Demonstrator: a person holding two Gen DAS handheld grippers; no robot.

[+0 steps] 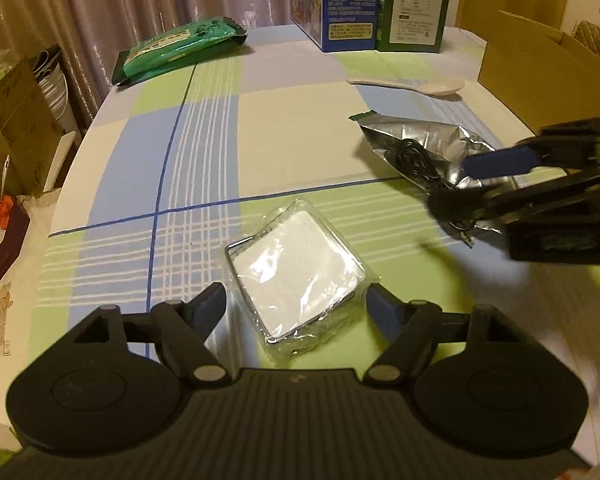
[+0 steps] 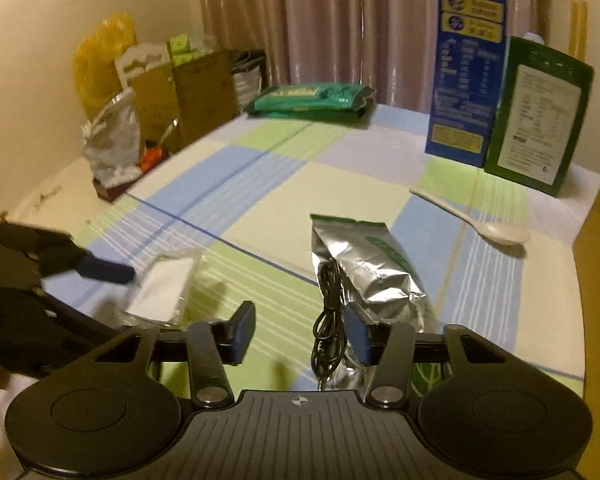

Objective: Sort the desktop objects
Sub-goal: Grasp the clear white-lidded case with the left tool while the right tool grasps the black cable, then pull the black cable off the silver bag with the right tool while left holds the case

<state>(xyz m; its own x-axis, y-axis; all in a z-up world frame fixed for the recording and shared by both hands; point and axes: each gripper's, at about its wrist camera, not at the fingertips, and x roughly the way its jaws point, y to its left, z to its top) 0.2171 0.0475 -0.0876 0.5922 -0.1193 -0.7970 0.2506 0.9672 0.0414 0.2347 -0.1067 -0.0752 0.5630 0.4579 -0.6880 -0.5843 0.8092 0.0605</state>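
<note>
On the checked counter [image 1: 284,128] the silver foil pouch [image 2: 374,268] lies right of centre with the black coiled cable [image 2: 328,320] on its near edge. Your left gripper [image 1: 296,304] straddles the plastic-wrapped white packet [image 1: 296,276], jaws spread but touching it, while your right gripper [image 2: 300,330] hangs open around the cable.
</note>
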